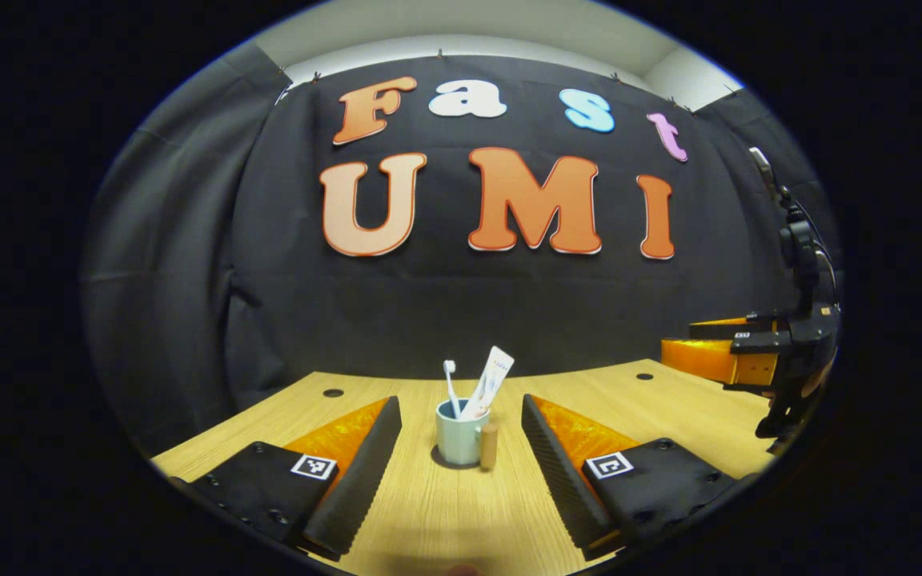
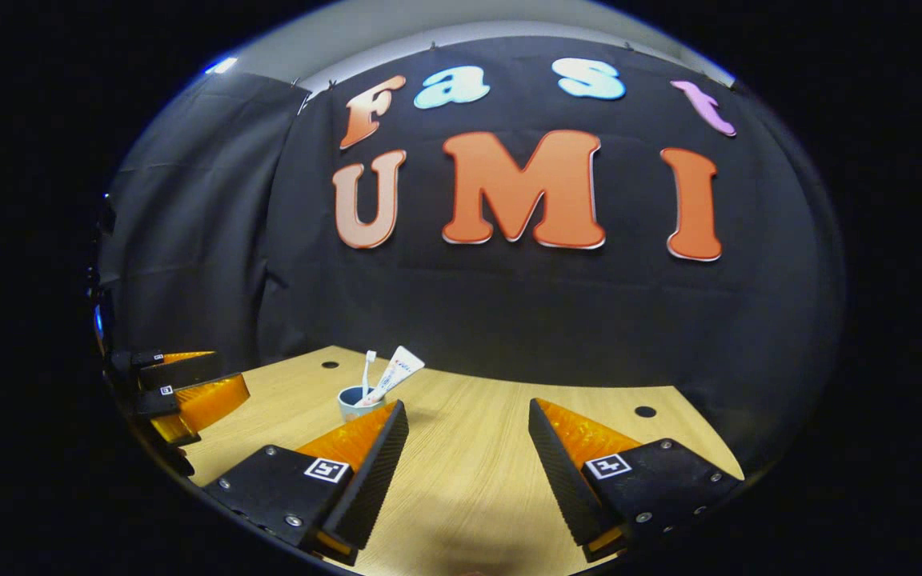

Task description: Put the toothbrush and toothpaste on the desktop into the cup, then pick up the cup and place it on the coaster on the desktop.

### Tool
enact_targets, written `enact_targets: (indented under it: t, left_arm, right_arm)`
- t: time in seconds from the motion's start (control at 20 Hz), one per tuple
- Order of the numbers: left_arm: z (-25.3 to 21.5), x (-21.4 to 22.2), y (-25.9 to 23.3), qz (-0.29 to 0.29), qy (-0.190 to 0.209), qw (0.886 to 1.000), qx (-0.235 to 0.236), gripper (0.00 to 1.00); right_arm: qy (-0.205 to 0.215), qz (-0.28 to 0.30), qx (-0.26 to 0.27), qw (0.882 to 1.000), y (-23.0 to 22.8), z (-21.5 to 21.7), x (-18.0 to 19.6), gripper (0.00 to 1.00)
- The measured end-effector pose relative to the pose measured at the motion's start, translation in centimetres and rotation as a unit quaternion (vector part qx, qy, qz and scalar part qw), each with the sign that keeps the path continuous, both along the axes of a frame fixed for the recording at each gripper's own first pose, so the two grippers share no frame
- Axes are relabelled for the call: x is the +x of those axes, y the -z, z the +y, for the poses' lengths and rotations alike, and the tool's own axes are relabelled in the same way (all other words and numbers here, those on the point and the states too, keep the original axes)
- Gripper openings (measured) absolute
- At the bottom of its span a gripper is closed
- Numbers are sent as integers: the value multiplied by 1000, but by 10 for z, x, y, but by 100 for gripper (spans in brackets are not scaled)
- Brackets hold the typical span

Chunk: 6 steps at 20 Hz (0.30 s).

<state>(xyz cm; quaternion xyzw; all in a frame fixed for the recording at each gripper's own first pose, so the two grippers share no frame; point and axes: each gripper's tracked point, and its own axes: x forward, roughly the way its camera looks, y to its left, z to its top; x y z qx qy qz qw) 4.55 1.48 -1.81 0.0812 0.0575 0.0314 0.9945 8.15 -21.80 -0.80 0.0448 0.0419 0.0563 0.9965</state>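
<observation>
— Cup (image 1: 461, 434)? Mid-desk (image 1: 445, 512), toward the far edge, brush (image 1: 450, 386) and paste (image 1: 491, 381) already inside, ready for lifting.
— Claws? Left (image 1: 461, 448) wide open, framing cup, empty. Right (image 2: 467, 456) open, empty, aside.

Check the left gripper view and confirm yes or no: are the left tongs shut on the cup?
No, the left tongs stand open, with the cup untouched between them.

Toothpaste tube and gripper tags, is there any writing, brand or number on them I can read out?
Toothpaste: blue print on the tube, too small and blurred to read.
Left gripper: square black-and-white marker patterns on its fingers, no words or numbers.
Right gripper: same kind of markers, no readable text.
Cup: no print visible.
</observation>
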Motion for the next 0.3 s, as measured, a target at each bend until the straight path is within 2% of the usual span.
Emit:
enact_targets:
  t: [0.3]
  left_arm:
    - [-20,-12,-34,-69,-5,997,26,97]
  right_arm:
    - [54,-64,-20,996,-7,-34,-39,92]
